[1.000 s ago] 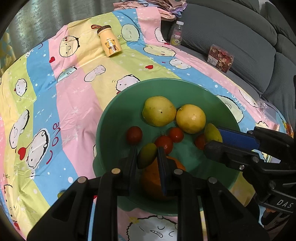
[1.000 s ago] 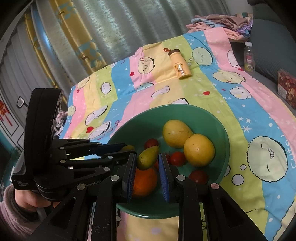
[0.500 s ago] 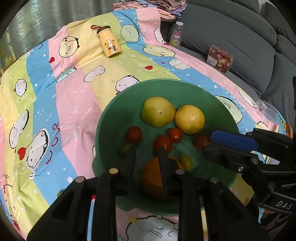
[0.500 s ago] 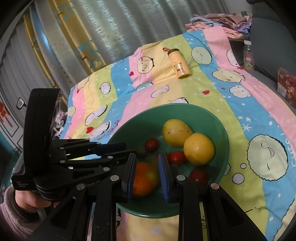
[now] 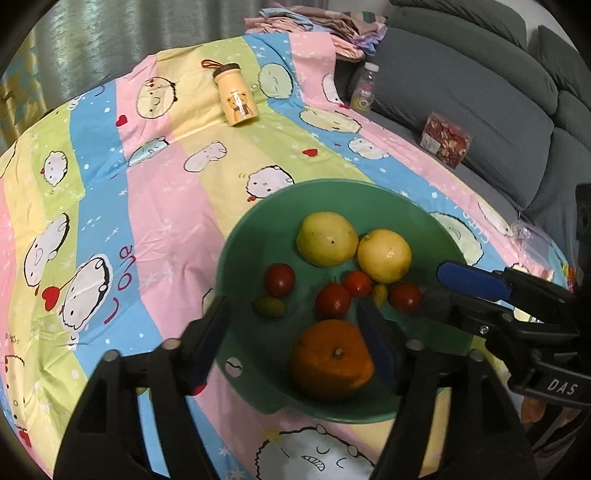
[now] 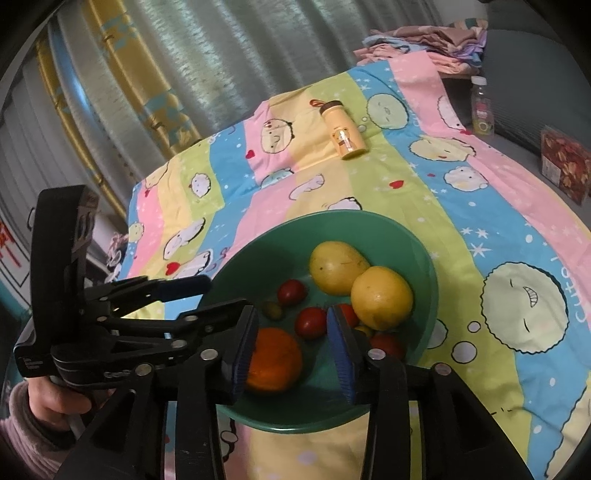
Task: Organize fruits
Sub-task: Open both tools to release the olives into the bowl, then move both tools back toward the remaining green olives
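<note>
A green bowl sits on the striped cartoon cloth. It holds two big yellow fruits, several red tomatoes, an orange, a small green fruit and a small yellow one. My left gripper is open and empty over the bowl's near rim. My right gripper is open and empty above the orange and a tomato; it also shows in the left wrist view.
A yellow bear bottle lies on the cloth at the back. A grey sofa at the right carries a clear bottle and a box of red snacks. Folded clothes lie behind.
Both grippers let go of the small fruits they held; the fruits dropped into the bowl. Both grippers have opened wide and pulled back a little.
</note>
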Available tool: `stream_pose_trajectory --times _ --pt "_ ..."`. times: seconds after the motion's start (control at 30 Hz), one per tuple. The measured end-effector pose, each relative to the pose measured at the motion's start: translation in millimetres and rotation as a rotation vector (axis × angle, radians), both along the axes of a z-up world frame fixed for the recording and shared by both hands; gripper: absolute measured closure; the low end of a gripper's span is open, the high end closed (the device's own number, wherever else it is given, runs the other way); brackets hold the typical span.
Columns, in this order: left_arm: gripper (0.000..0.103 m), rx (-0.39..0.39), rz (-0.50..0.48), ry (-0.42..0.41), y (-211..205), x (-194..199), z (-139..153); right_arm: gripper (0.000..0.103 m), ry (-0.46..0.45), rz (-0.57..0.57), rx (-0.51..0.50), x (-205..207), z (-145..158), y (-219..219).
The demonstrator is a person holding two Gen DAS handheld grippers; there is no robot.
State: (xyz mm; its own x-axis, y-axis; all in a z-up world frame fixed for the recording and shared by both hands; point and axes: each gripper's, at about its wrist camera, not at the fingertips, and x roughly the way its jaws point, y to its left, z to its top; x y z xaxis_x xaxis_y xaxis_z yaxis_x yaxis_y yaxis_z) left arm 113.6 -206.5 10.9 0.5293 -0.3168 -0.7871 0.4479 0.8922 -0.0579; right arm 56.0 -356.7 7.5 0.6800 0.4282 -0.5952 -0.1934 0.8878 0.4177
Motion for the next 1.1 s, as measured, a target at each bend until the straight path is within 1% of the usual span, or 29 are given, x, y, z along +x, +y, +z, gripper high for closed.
stream_pose_trajectory --times 0.1,0.23,0.3,0.33,0.47,0.6,0.7,0.83,0.97,1.1 --pt "0.025 -0.052 0.025 0.000 12 -2 7 0.055 -0.002 -0.013 0.011 -1 2 -3" --pt "0.022 -0.078 0.065 -0.015 28 -7 16 0.052 -0.008 -0.034 0.022 -2 5 -7" --pt "0.016 -0.091 0.099 -0.028 42 -10 20 0.052 -0.012 -0.039 0.030 -4 7 -9" --pt "0.015 -0.095 0.111 -0.033 48 -11 22 0.051 -0.014 -0.040 0.030 -5 9 -9" --pt "0.015 -0.104 0.194 -0.052 81 -19 26 0.051 -0.024 -0.039 0.023 -9 14 -7" --pt "0.015 -0.113 0.263 -0.047 112 -26 24 0.051 -0.032 -0.026 0.013 -11 20 -1" --pt "0.015 -0.108 0.314 -0.037 131 -33 19 0.051 -0.040 -0.004 0.002 -14 24 7" --pt "0.015 -0.107 0.374 -0.003 152 -43 6 0.051 -0.057 0.042 -0.021 -19 30 22" --pt "0.015 -0.114 0.396 0.017 163 -52 -1 0.051 -0.077 0.105 -0.049 -25 36 41" --pt "0.015 -0.113 0.400 0.017 168 -63 -4 0.051 -0.101 0.199 -0.083 -35 39 65"
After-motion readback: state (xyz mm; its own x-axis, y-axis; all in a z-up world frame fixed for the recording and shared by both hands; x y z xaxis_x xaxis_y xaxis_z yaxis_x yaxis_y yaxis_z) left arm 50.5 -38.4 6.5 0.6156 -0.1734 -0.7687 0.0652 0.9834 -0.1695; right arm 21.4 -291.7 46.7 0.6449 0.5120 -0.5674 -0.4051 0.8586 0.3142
